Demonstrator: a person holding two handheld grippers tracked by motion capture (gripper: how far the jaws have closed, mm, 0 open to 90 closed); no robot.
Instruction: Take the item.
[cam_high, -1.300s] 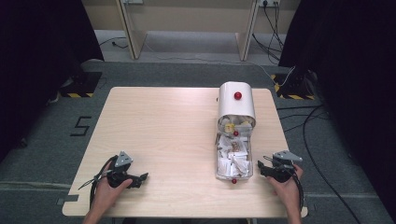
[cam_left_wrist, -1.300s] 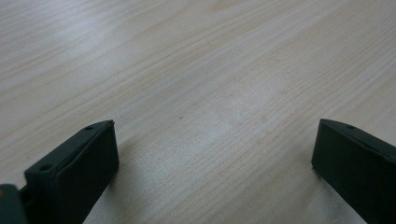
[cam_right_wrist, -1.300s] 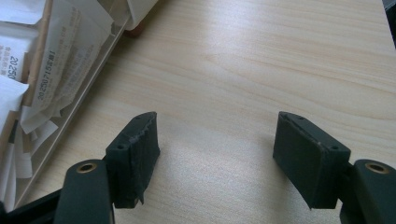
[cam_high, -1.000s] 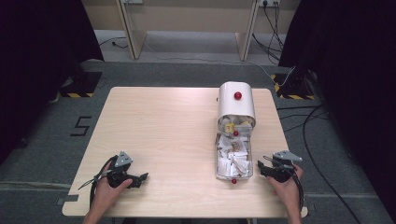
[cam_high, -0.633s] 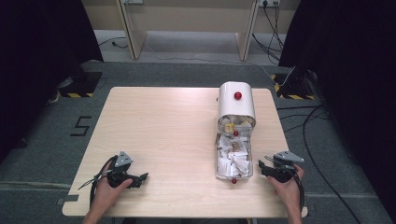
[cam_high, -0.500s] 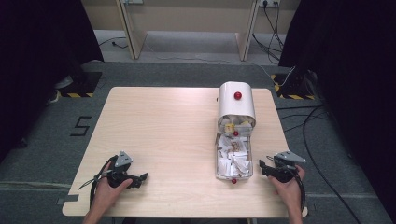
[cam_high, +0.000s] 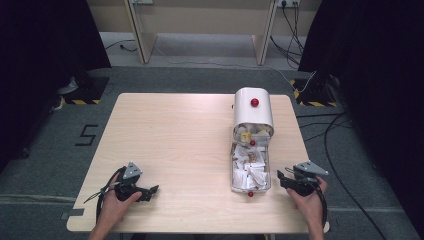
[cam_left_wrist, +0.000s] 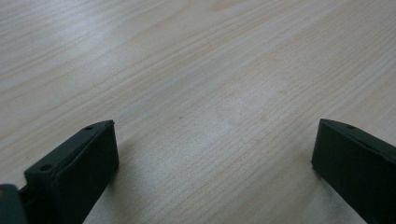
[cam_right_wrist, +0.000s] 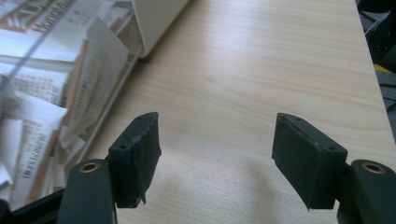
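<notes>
A white box (cam_high: 253, 114) with a red knob on its lid stands right of the table's middle. Its clear drawer (cam_high: 250, 167) is pulled out toward me and holds several paper packets (cam_right_wrist: 32, 88). My right gripper (cam_high: 281, 176) rests near the front right corner, just right of the drawer, open with bare wood between its jaws (cam_right_wrist: 215, 154). My left gripper (cam_high: 152, 189) lies at the front left, open, far from the box; its jaws stand wide over bare wood (cam_left_wrist: 212, 149).
The light wood table (cam_high: 175, 135) has its front edge right below both hands. Cables trail on the floor to the right. Dark curtains hang at both sides, and wooden furniture legs stand behind the table.
The right gripper has shifted slightly to the right and nearer the front edge. The left gripper and the box have not moved.
</notes>
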